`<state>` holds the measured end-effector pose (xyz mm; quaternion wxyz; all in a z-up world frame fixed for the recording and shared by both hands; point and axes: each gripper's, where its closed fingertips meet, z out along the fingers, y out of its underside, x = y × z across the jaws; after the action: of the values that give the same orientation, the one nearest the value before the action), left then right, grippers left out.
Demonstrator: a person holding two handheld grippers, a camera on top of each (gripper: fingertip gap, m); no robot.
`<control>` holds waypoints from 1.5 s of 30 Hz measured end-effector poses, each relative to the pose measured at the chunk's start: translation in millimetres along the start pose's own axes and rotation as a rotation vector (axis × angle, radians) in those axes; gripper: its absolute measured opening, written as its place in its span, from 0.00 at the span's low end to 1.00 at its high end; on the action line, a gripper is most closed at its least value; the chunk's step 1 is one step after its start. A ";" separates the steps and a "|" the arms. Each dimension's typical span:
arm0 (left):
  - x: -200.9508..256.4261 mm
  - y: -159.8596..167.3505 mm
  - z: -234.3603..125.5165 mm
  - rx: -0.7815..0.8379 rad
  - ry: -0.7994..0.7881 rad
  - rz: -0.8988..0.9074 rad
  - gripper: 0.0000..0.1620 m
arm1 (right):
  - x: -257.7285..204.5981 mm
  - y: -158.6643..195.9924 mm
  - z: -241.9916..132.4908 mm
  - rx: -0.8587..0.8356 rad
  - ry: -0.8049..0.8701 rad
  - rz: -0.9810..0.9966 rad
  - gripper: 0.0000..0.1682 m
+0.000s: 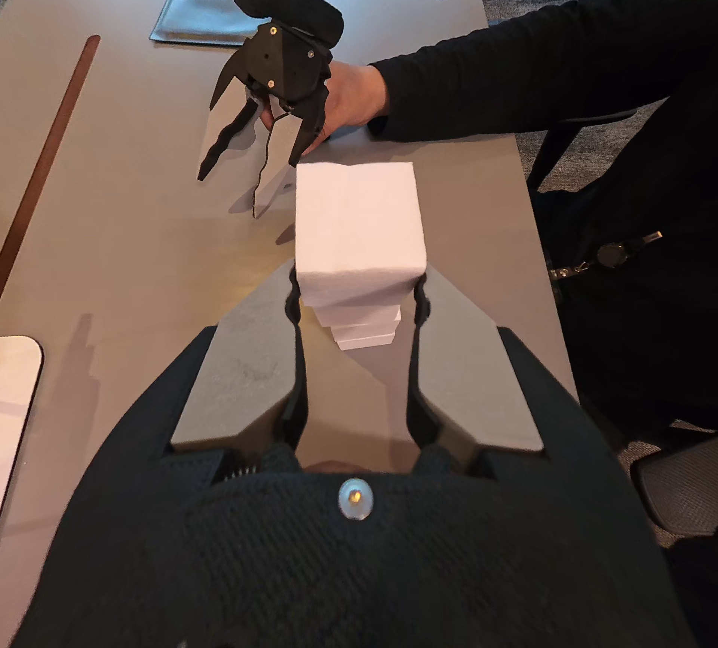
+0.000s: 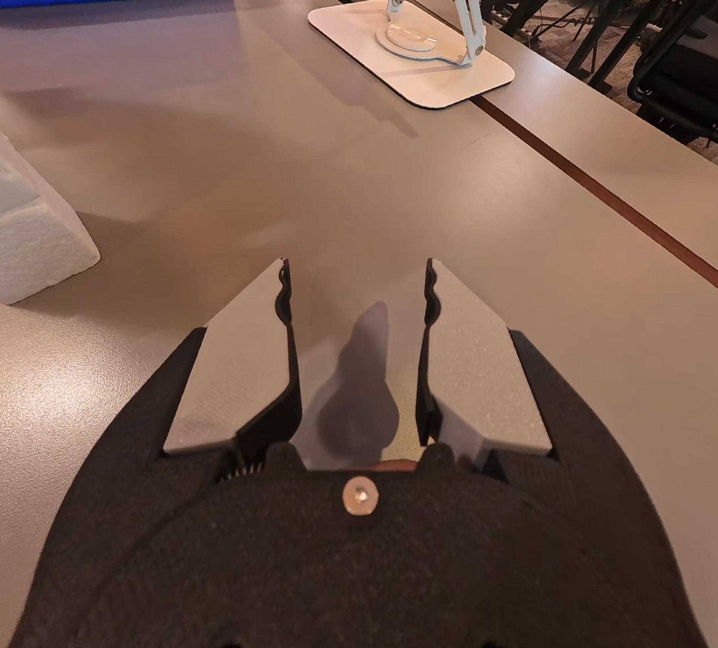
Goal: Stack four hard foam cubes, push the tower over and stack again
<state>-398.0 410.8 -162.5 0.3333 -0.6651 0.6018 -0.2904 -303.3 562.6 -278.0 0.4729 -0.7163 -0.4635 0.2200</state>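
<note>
The tower of foam cubes (image 1: 359, 225) stands on the surface (image 1: 136, 260), its top cube between the left gripper (image 1: 358, 279) jaws, seemingly touching both. The right gripper (image 1: 248, 170) hangs behind and left of it. A stand's base plate (image 2: 412, 58) lies farther off.

The right gripper (image 2: 357, 268) hangs over the bare surface (image 2: 272, 163), jaws apart and empty. A white foam cube (image 2: 35, 240) sits at left.
</note>
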 end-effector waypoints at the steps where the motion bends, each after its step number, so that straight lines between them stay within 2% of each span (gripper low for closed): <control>1: -0.3 -0.6 0.0 0.003 -0.002 -0.001 0.35 | 0.0 0.0 0.1 0.000 0.000 0.000 0.40; 23: -1.9 -1.3 2.6 0.020 -0.006 -0.056 0.35 | -0.3 0.2 0.1 0.000 0.000 -0.005 0.40; 26: -3.7 0.6 2.7 0.017 -0.016 -0.066 0.45 | -0.5 0.4 0.3 -0.002 -0.001 -0.006 0.40; 29: -4.9 -0.2 -0.1 0.035 -0.023 -0.075 0.49 | -0.4 0.2 0.3 -0.001 -0.001 -0.004 0.40; 32: -10.2 -0.1 -7.2 0.059 -0.065 -0.081 0.57 | -0.3 -0.2 0.0 0.002 -0.001 -0.004 0.40; 36: -18.8 5.7 -24.0 0.138 -0.146 -0.098 0.61 | -0.5 -0.7 -0.4 0.005 -0.002 -0.004 0.40; 41: -26.1 27.9 -40.2 0.276 -0.246 -0.199 0.63 | -0.6 -1.6 -0.7 0.012 -0.003 -0.003 0.39; 44: -20.6 44.4 -42.0 0.315 -0.325 -0.230 0.61 | -0.5 -1.6 -0.7 0.012 -0.001 -0.003 0.40; 45: -16.7 49.1 -41.2 0.324 -0.341 -0.232 0.57 | -0.6 -1.3 -0.5 0.010 -0.001 -0.003 0.40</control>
<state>-462.0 420.9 -176.2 0.4967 -0.7070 0.4021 -0.3029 -303.8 562.0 -276.7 0.4766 -0.7131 -0.4638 0.2219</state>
